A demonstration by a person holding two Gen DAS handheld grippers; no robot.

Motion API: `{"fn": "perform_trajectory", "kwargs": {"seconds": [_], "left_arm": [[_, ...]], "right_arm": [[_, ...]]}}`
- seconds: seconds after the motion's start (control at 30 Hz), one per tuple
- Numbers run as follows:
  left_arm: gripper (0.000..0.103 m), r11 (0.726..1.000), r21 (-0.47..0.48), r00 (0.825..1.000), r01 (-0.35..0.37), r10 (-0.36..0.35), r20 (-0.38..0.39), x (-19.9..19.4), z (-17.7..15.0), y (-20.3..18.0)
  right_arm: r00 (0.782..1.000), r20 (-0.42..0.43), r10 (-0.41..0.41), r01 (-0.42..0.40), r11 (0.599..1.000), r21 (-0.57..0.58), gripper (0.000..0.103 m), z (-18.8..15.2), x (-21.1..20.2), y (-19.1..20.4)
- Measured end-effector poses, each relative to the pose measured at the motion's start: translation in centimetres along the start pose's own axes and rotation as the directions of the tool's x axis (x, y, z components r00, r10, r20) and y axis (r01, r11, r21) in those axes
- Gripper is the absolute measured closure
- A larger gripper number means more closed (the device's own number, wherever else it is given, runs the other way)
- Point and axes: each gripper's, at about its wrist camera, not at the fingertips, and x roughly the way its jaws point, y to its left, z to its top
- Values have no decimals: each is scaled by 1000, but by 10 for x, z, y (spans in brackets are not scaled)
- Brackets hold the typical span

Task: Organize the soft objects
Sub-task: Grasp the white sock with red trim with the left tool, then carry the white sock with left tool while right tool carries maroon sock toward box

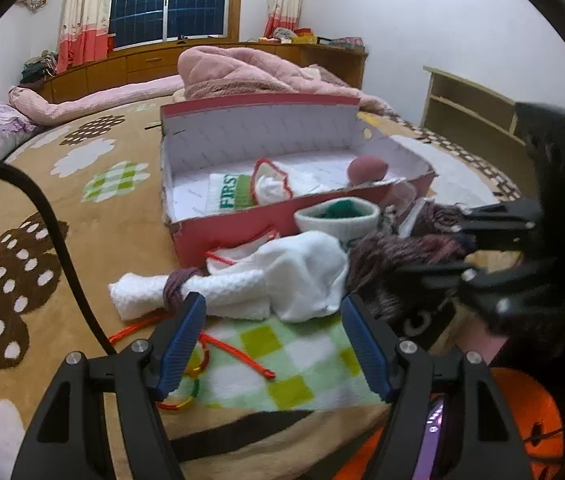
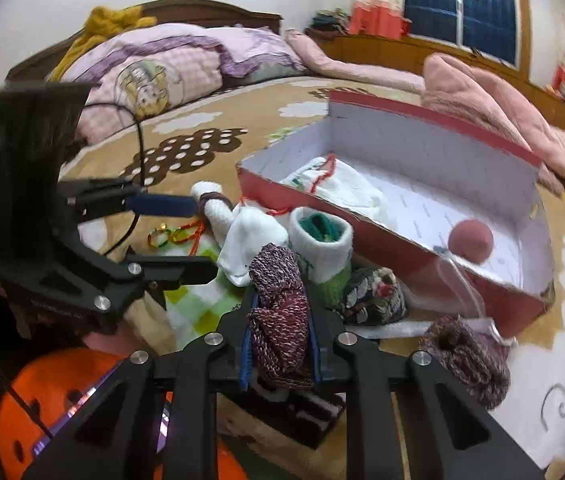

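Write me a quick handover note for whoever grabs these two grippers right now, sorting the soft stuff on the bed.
Right gripper: jaws shut on the maroon knit piece.
Left gripper: jaws open, holding nothing, just short of the white cloth tied with purple yarn.
Done: the red box already holds a white pouch, a green-lettered cloth and a pink ball.
Left: maroon piece, white cloth, green-and-white sock, patterned bundle and second maroon knit, all outside the box.
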Motion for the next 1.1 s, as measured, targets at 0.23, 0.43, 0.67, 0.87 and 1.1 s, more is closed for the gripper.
{"fn": "perform_trajectory", "kwargs": {"seconds": [0.23, 0.43, 0.67, 0.87, 1.1], "left_arm": [[29, 999, -18, 999, 38, -38, 16, 0, 3, 0], [40, 996, -15, 996, 88, -88, 9, 10, 11, -8], [79, 992, -41, 992, 123, -124, -17, 35, 24, -8], [88, 970, -149, 981, 193, -191, 30, 27, 33, 2], [88, 967, -125, 972, 220, -208, 106, -1, 44, -1]], "right_arm": [[999, -38, 9, -5, 994, 105, 82, -4, -1, -14], [999, -52, -2, 8, 994, 106, 81, -8, 3, -11], [999, -45, -1, 5, 994, 105, 81, -8, 4, -11], [999, -27, 22, -19, 994, 104, 81, -8, -3, -13], [998, 42, 36, -39, 997, 72, 81, 1, -21, -8]]}}
